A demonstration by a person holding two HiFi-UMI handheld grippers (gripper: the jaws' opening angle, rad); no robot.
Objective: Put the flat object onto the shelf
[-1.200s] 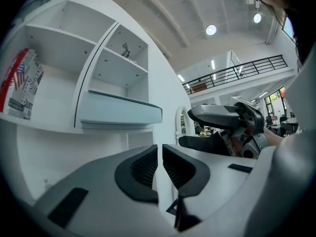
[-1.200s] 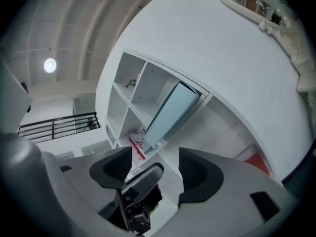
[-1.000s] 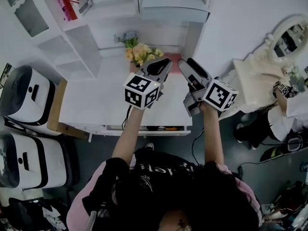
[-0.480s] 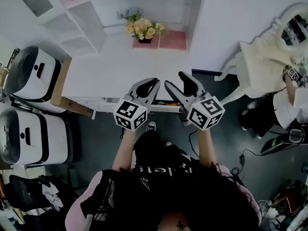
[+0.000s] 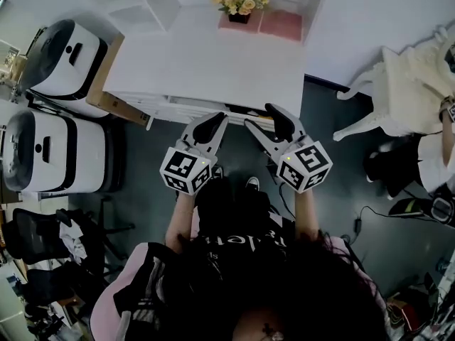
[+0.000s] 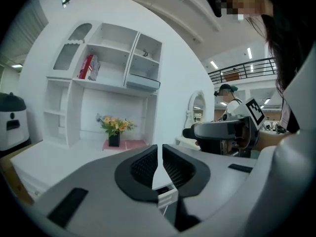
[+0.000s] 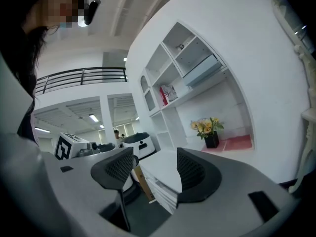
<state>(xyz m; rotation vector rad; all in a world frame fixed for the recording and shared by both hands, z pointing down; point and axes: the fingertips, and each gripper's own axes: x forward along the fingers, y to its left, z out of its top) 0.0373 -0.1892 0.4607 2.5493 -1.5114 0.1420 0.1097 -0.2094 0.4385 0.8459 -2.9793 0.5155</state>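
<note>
The flat pink object point(image 5: 279, 24) lies at the back of the white desk point(image 5: 206, 62), beside a pot of flowers point(image 5: 239, 0); it also shows in the left gripper view point(image 6: 129, 144) and the right gripper view point(image 7: 236, 143). The white shelf unit point(image 6: 106, 83) rises behind the desk, with red books point(image 6: 88, 66) in one bay. My left gripper point(image 5: 211, 121) hangs in front of the desk's front edge, jaws shut on nothing point(image 6: 159, 149). Beside it, my right gripper point(image 5: 266, 119) stands open and empty point(image 7: 154, 157). Both are far from the pink object.
Two white rounded machines point(image 5: 71, 55) point(image 5: 43, 151) stand left of the desk, behind a brown board point(image 5: 106, 84). A white chair point(image 5: 405, 84) is at the right, with a person's arm at the frame edge. Dark floor lies under the grippers.
Both grippers have drawn back from above the desktop to in front of its front edge. The desk, flowers and shelf have slid up and away in the head view.
</note>
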